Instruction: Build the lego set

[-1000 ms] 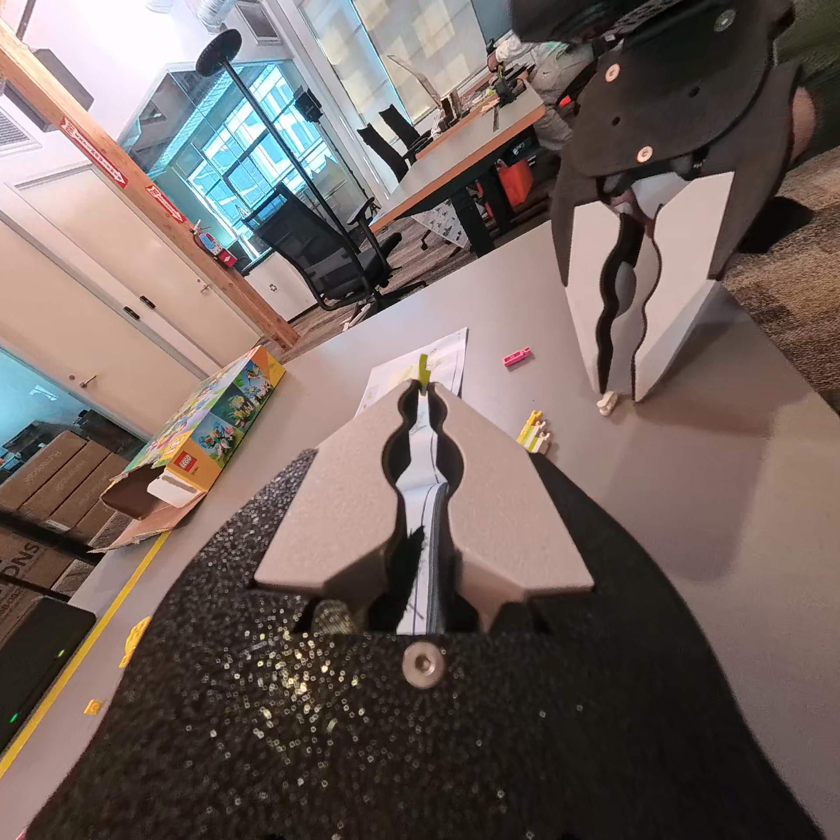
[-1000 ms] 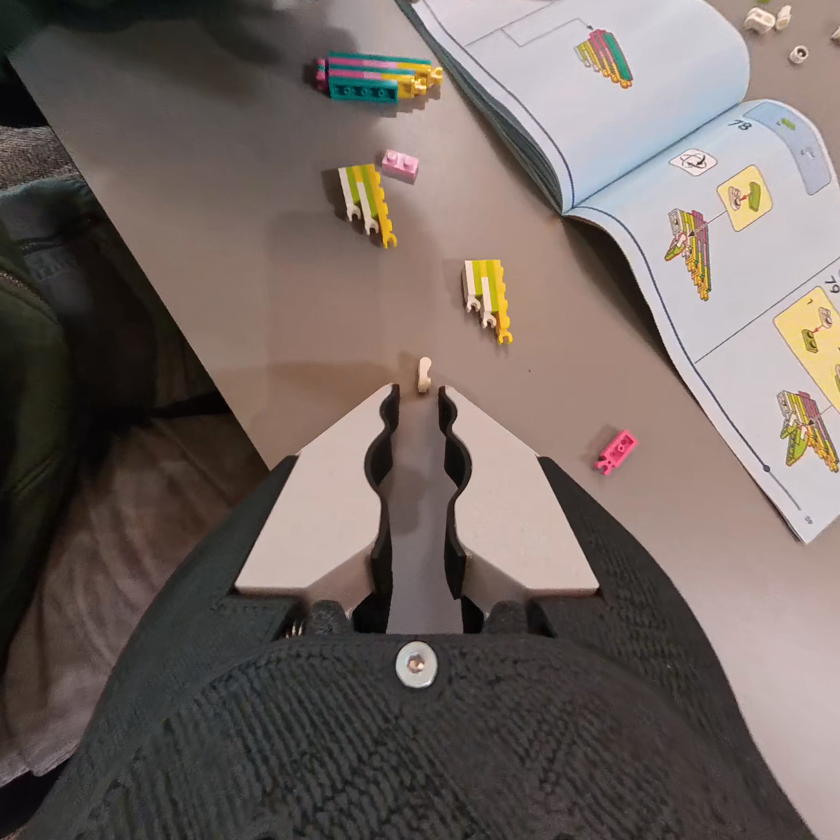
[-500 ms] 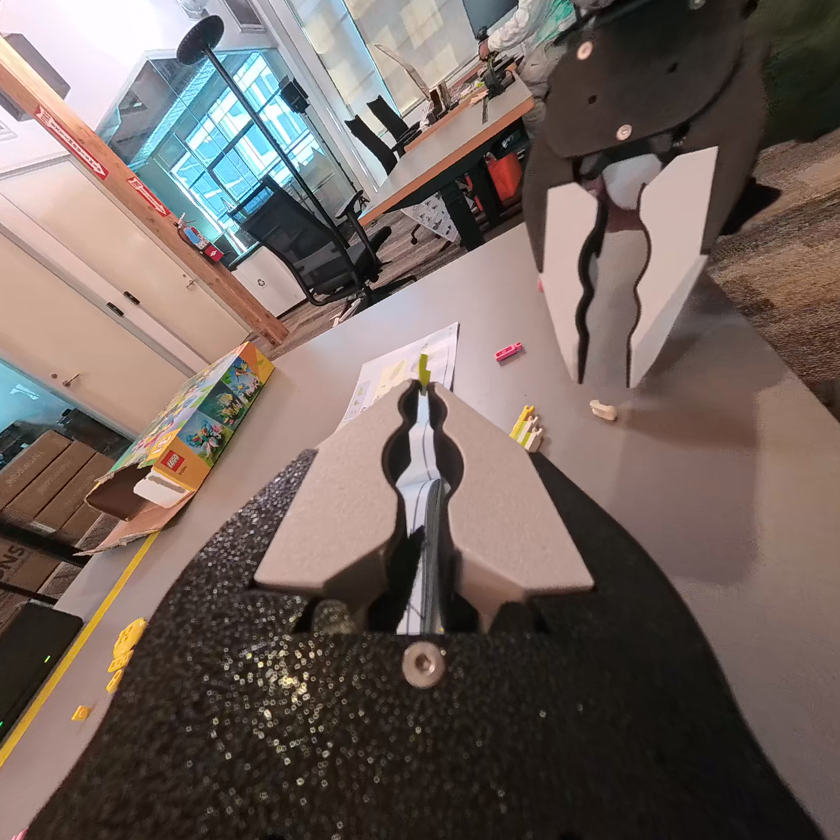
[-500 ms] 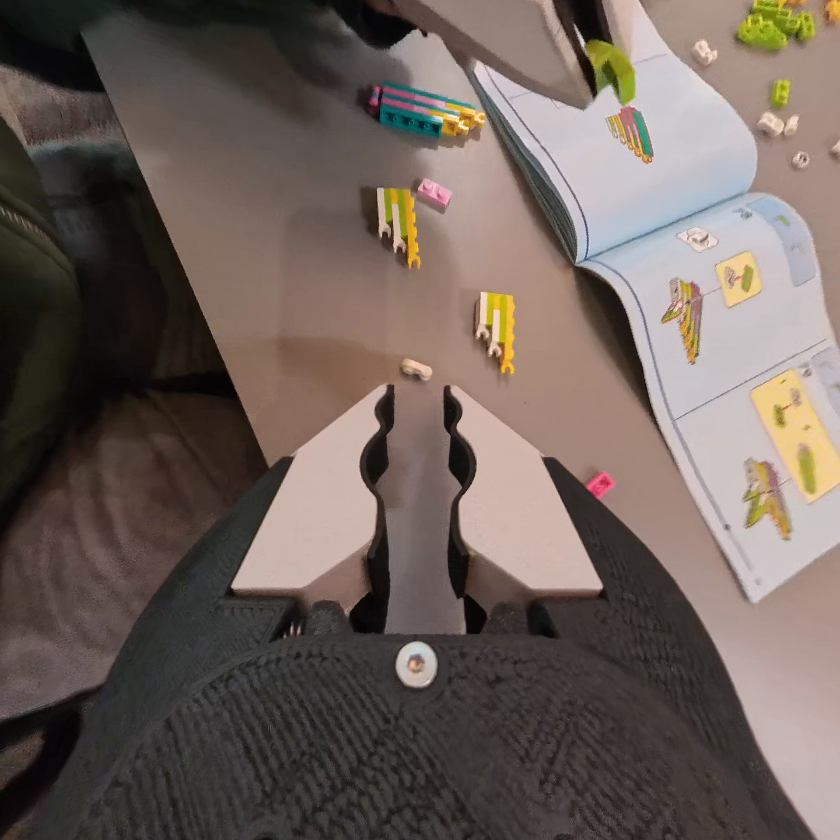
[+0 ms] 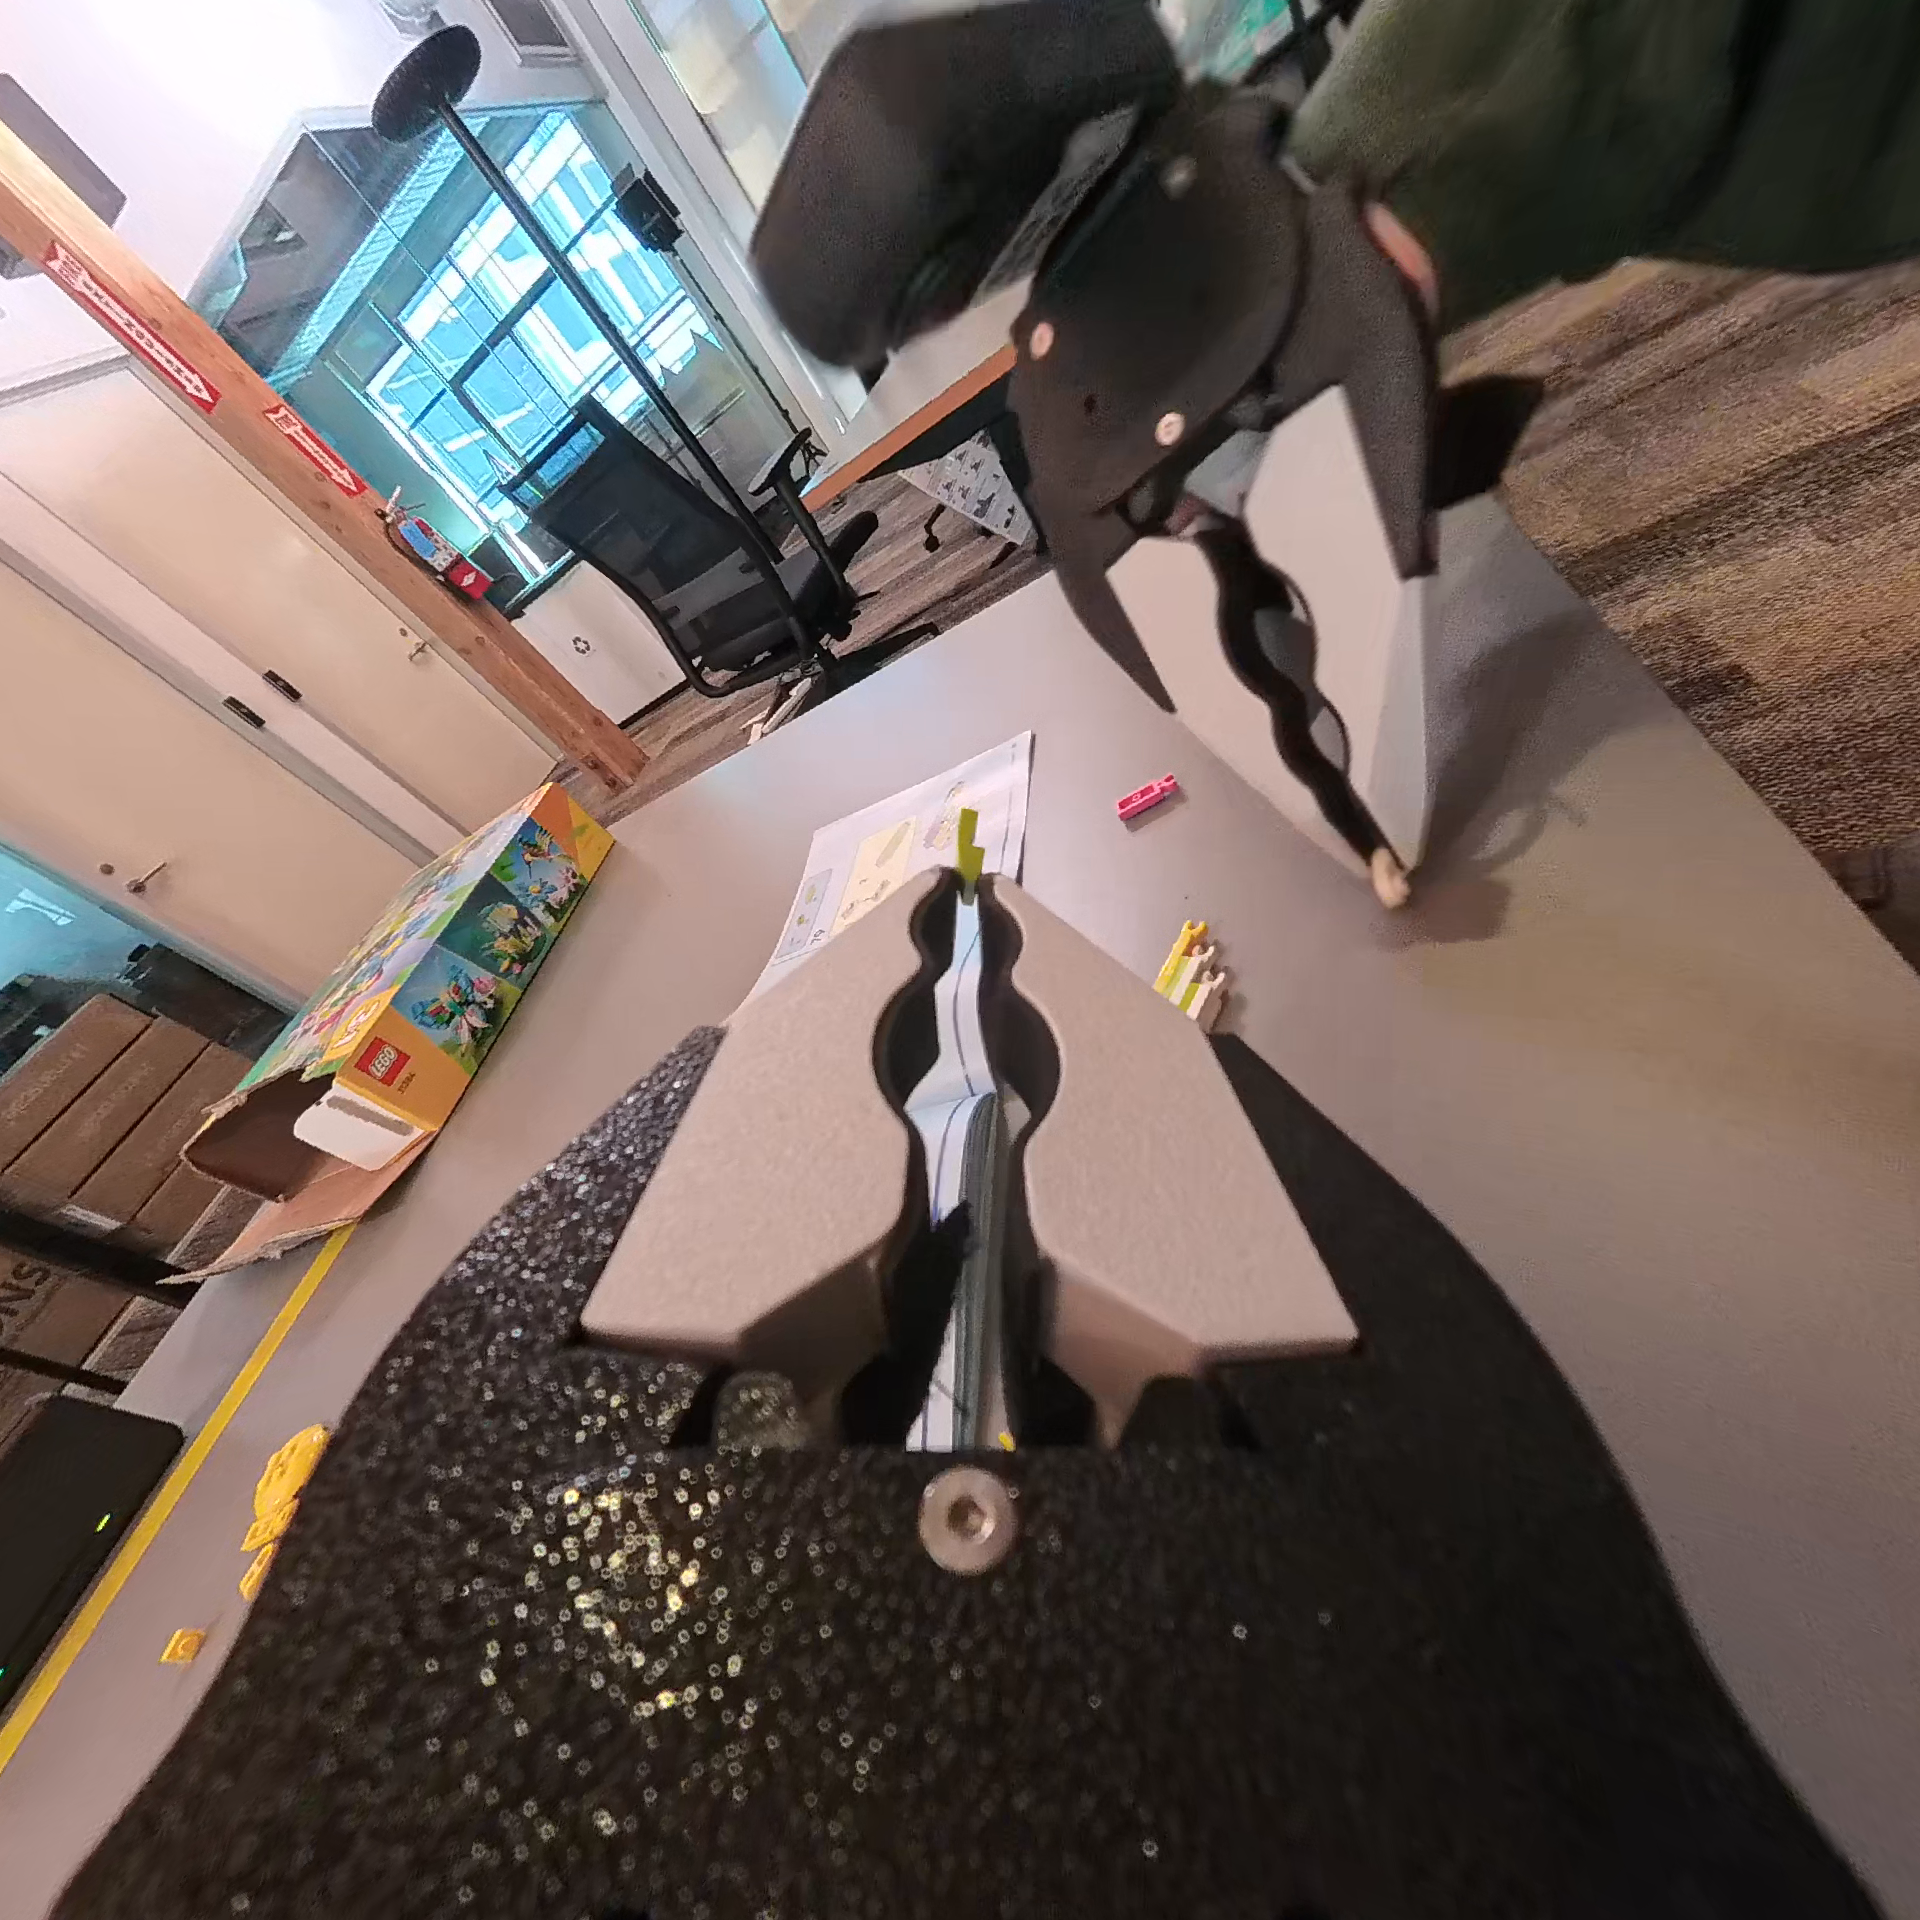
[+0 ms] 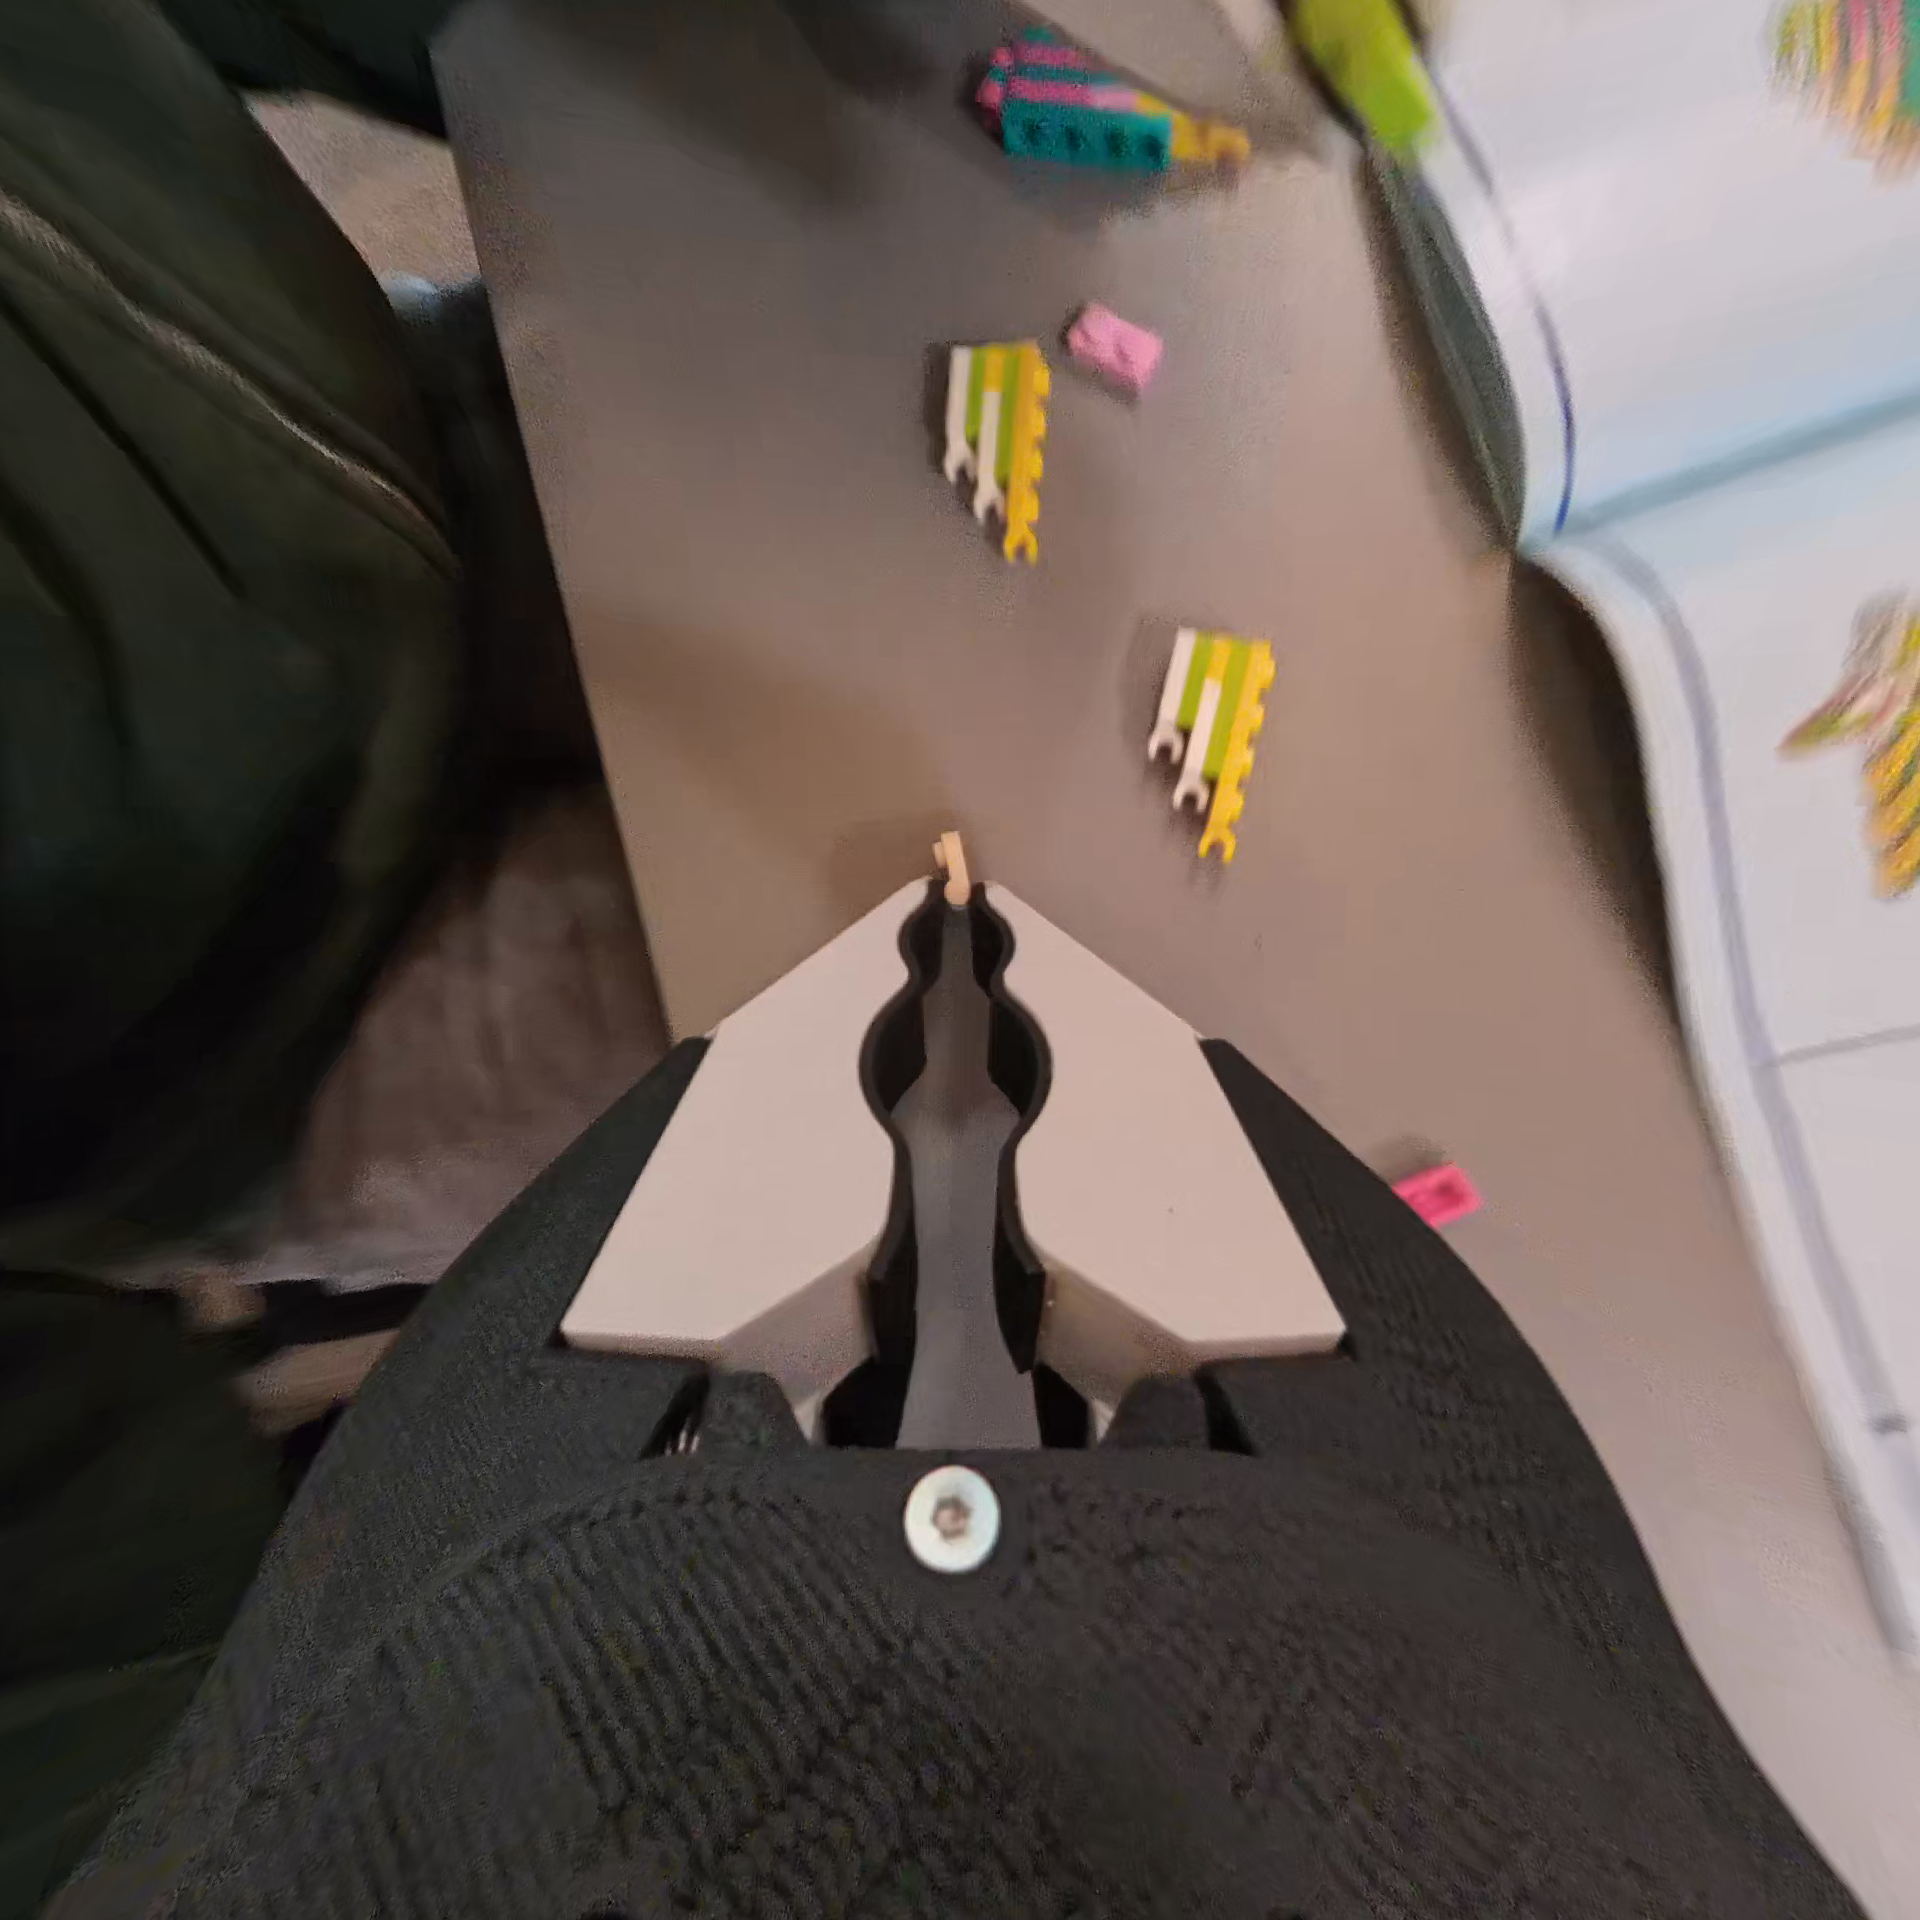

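Observation:
My left gripper (image 5: pixel 969 883) is shut on a thin lime green piece (image 5: pixel 968 844) and holds it above the open instruction booklet (image 5: pixel 914 842). My right gripper (image 6: pixel 954 891) is shut on a small cream clip piece (image 6: pixel 950 858) at the grey table's (image 6: pixel 748 582) near edge; the gripper and piece also show in the left wrist view (image 5: pixel 1390 885). Two white, lime and yellow striped assemblies (image 6: pixel 997 436) (image 6: pixel 1214 717) lie on the table beyond the right gripper. A teal, pink and yellow assembly (image 6: pixel 1091 125) lies farther off.
A light pink brick (image 6: pixel 1114 348) and a magenta plate (image 6: pixel 1439 1195) lie on the table. The booklet (image 6: pixel 1704 312) covers the right side. An open set box (image 5: pixel 416 987) lies at the left. Small yellow pieces (image 5: pixel 275 1496) lie near the yellow tape. The person's dark sleeve (image 5: pixel 1621 125) is above. There is about 11 cm between the tips of the two grippers. My left tips are roughly 9 cm from the light pink brick (image 6: pixel 1114 348).
My right gripper has come down and closed on the cream clip piece, which lay loose before its open jaws. The left gripper still holds the lime piece.

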